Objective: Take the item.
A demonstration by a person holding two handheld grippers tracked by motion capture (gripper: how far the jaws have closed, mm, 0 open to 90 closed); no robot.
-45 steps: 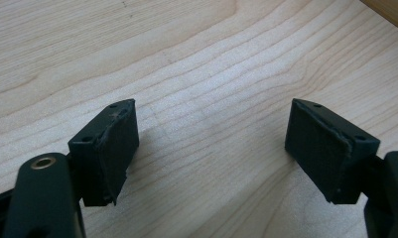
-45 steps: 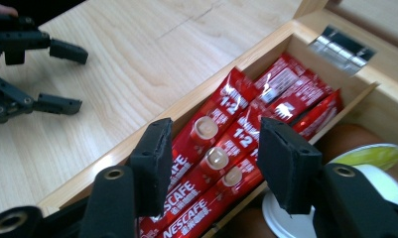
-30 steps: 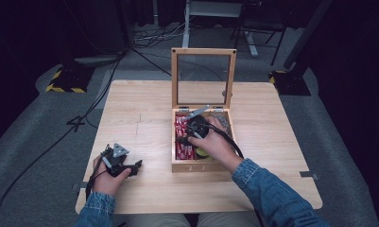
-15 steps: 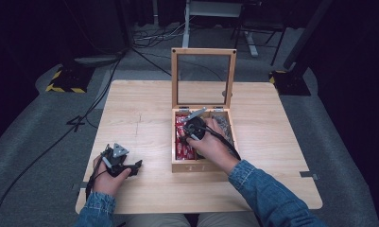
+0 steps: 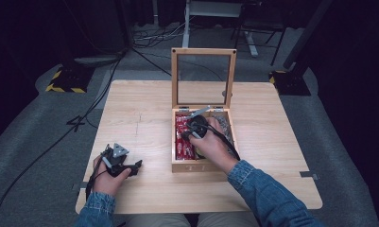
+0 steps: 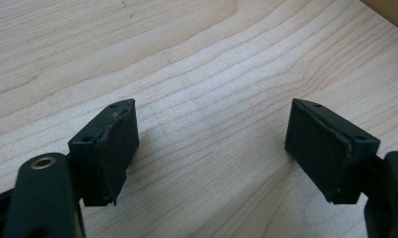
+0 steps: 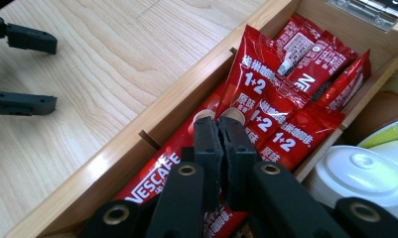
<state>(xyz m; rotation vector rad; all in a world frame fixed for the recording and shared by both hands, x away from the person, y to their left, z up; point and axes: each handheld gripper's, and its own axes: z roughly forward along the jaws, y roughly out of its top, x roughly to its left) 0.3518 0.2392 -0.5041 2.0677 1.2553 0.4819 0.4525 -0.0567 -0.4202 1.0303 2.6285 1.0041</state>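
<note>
1. The left gripper (image 5: 130,166) rests on the table (image 5: 130,118) near its front left corner, held in the person's left hand (image 5: 107,176). In the left gripper view its jaws stand spread wide over bare wood with nothing between them.
2. The right hand (image 5: 211,146), in a denim sleeve (image 5: 267,198), reaches over the open wooden box (image 5: 177,163) right of the table's centre.
3. The right gripper (image 7: 219,130) hangs just above the box's left compartment. Its jaws are pressed together; no sachet is seen between them.
4. That compartment is packed with red coffee sachets (image 7: 266,99), some lying flat, others tilted against the far end.
5. In the right gripper view, a wooden divider separates the sachets from a white lidded cup (image 7: 358,173) and something with a green-yellow edge beyond it.
6. At the box's far side, the glass-paned lid (image 5: 203,78) stands upright on metal hinges (image 7: 370,10).
7. Beyond the table, cables trail across grey floor.
</note>
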